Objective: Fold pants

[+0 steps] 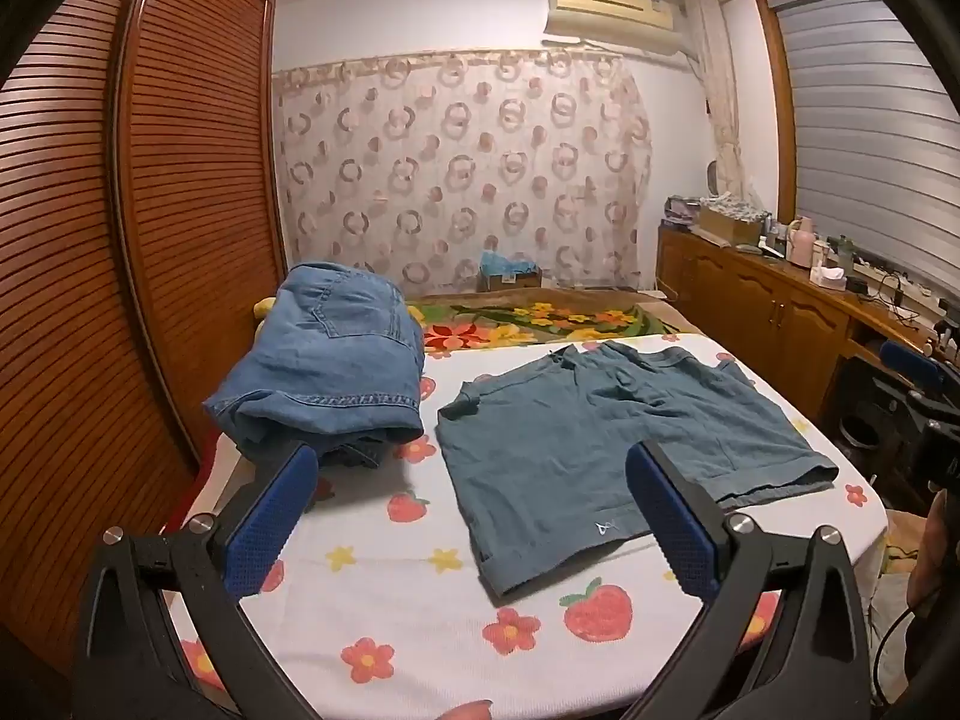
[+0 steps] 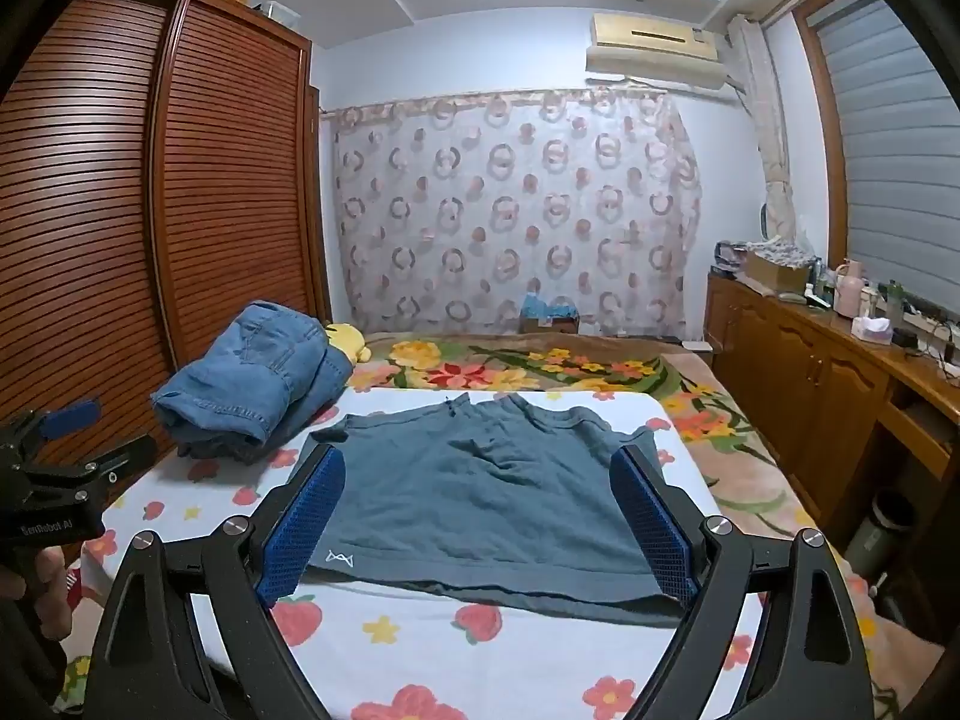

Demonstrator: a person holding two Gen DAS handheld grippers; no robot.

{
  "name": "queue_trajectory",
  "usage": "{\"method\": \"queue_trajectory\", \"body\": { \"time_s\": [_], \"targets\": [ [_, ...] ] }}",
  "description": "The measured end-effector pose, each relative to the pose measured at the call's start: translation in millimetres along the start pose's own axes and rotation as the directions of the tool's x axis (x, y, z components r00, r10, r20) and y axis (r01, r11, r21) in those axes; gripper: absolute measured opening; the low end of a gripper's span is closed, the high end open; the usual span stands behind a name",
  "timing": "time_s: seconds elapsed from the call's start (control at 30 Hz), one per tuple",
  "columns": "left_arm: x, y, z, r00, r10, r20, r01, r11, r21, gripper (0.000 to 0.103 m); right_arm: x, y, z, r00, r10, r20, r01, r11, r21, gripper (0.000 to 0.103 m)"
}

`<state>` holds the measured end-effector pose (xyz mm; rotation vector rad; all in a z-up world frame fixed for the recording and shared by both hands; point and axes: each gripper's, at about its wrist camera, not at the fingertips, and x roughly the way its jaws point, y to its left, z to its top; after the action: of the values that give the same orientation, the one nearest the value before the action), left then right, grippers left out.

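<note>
Teal-grey shorts (image 1: pixel 600 444) lie flat on the white fruit-print sheet (image 1: pixel 384 588), hem with a small white logo nearest me. In the right wrist view the same shorts (image 2: pixel 480 492) spread between the blue pads. My left gripper (image 1: pixel 468 468) hovers open above the sheet at the shorts' left edge, holding nothing. My right gripper (image 2: pixel 477 474) hangs open over the shorts' near hem, its pads apart from the cloth. The left gripper (image 2: pixel 54 456) also shows at the left border of the right wrist view, held by a hand.
A pile of folded blue jeans (image 1: pixel 324 372) sits at the bed's left, next to the slatted wardrobe (image 1: pixel 180 180). A flowered blanket (image 2: pixel 516 366) covers the far bed. A wooden cabinet (image 2: pixel 828 372) with bottles stands on the right.
</note>
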<state>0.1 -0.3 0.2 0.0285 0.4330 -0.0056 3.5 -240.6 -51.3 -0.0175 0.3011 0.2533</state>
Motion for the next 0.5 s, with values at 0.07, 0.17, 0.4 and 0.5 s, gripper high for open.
{"method": "queue_trajectory", "body": {
  "time_s": [0.07, 0.17, 0.4, 0.5],
  "targets": [
    [-1, 0, 0, 1.000, 0.005, 0.019, -0.005, 1.000, 0.003, 0.103, 1, 0, 0, 1.000, -0.006, -0.002, 0.006, 1.000, -0.006, 0.091],
    [-1, -1, 0, 1.000, 0.004, 0.016, -0.004, 1.000, 0.010, 0.103, 3, -1, -1, 1.000, -0.007, -0.008, 0.007, 1.000, -0.009, 0.091],
    [1, 0, -3, 1.000, 0.002, 0.011, -0.002, 1.000, 0.002, 0.103, -3, 1, 3, 1.000, -0.010, -0.008, 0.010, 1.000, -0.011, 0.091],
    [2, 1, -5, 1.000, 0.004, 0.010, -0.004, 1.000, 0.002, 0.103, -4, 2, 1, 1.000, -0.009, -0.005, 0.009, 1.000, -0.006, 0.091]
  ]
}}
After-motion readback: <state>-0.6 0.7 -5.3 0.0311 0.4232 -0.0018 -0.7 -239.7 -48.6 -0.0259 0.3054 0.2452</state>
